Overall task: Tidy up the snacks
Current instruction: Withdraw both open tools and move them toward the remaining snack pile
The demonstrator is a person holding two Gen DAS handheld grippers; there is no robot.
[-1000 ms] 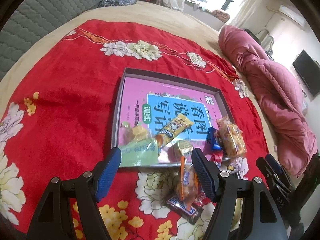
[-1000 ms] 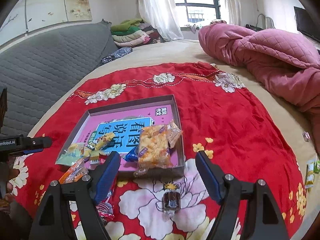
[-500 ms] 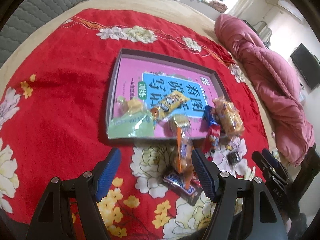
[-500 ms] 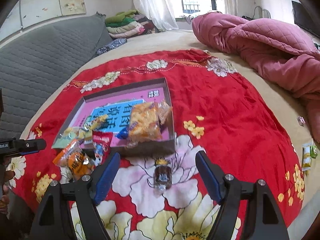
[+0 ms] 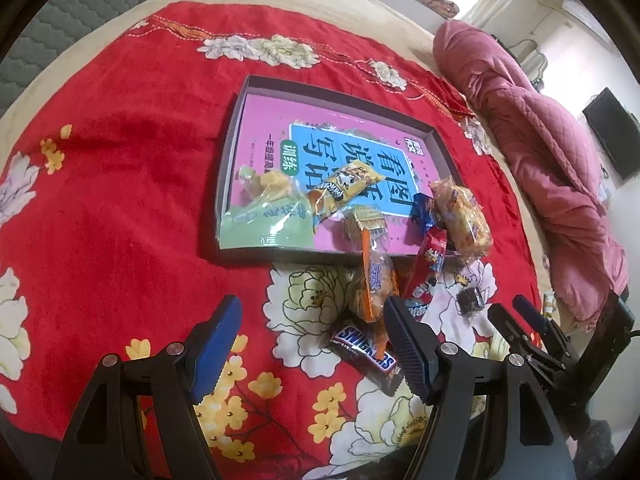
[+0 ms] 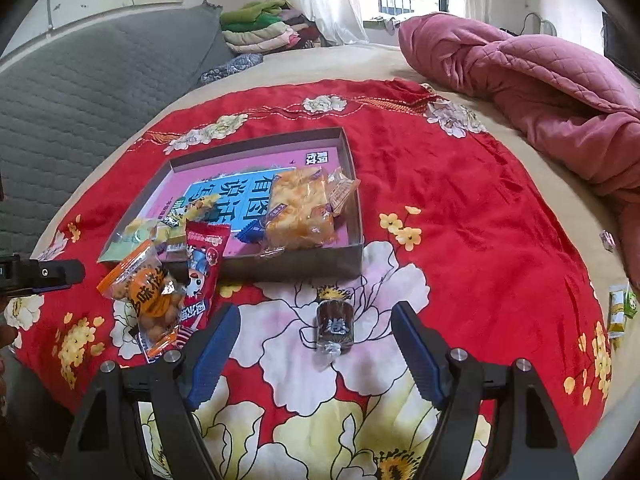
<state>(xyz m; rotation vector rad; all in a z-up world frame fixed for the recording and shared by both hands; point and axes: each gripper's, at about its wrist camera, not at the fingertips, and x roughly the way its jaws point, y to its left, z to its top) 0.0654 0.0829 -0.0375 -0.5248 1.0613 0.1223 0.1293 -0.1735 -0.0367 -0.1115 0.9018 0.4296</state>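
Left wrist view, gripper: the left gripper [image 5: 312, 344] is spread wide and holds nothing, hovering over the red floral blanket [image 5: 120, 200] just short of the loose snacks – probably lining up a pick

Left wrist view, box: a shallow grey box [image 5: 240, 152] lies on the blanket with a pink booklet [image 5: 272, 124] as its floor; the blue panel carries large Chinese characters, upside down from here

Left wrist view, in the box: a green-and-clear packet [image 5: 268, 216], a yellow cartoon bar [image 5: 344, 190] and a clear bag of golden pastry [image 5: 460, 216] at the near right corner

Left wrist view, outside: an orange packet [image 5: 374, 280] leans over the box's near wall, a red packet [image 5: 428, 268] beside it, and a brown bar reading SNICKERS [image 5: 364, 346] lies on the blanket just by the right fingertip

Right wrist view, gripper: the right gripper [image 6: 316, 350] is also spread and empty, its fingers either side of a small dark wrapped sweet [image 6: 334, 322] on a white flower – likely the next item for the box

Right wrist view, writing: the orange packet [image 6: 150, 300] shows bold Chinese characters I can't make out

Right wrist view, stray: small green-and-yellow packets [image 6: 622, 308] lie well apart at the bed's right edge
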